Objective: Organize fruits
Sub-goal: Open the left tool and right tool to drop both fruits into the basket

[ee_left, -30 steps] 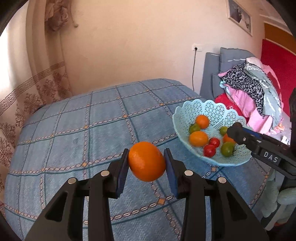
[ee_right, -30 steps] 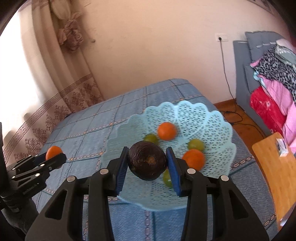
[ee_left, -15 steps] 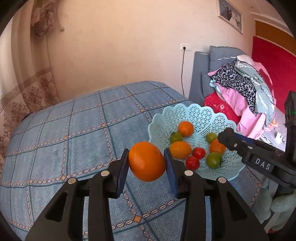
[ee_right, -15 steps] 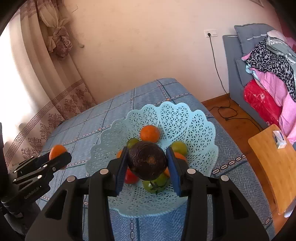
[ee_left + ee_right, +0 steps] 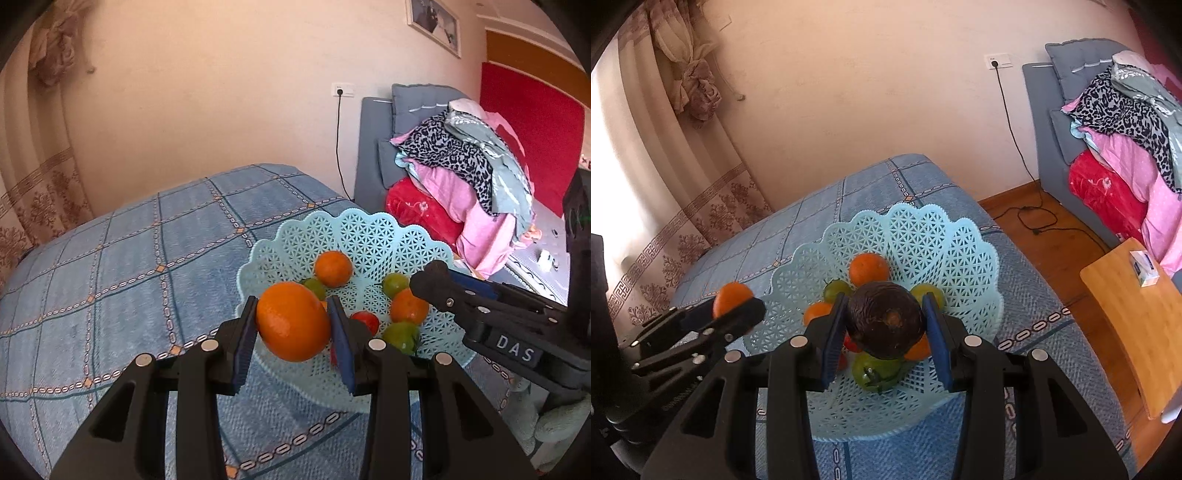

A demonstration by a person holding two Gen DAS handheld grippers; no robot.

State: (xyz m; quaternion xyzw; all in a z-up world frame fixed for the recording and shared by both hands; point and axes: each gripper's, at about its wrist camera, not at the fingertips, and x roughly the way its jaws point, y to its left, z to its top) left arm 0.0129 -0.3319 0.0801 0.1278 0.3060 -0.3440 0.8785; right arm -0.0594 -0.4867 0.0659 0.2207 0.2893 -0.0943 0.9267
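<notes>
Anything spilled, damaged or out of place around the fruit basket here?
Nothing stands out. The basket sits level on the blue cloth, its fruit inside; the orange and the dark avocado are each squarely gripped.

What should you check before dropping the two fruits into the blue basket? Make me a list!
1. Left gripper holds the orange firmly: ok.
2. Right gripper holds the dark avocado firmly: ok.
3. Avocado is over the basket: ok.
4. Orange is over the basket: cannot tell, it looks near the rim.
5. Free spot among the fruits already inside: cannot tell, the middle is crowded.
6. Grippers apart from each other: ok.
</notes>
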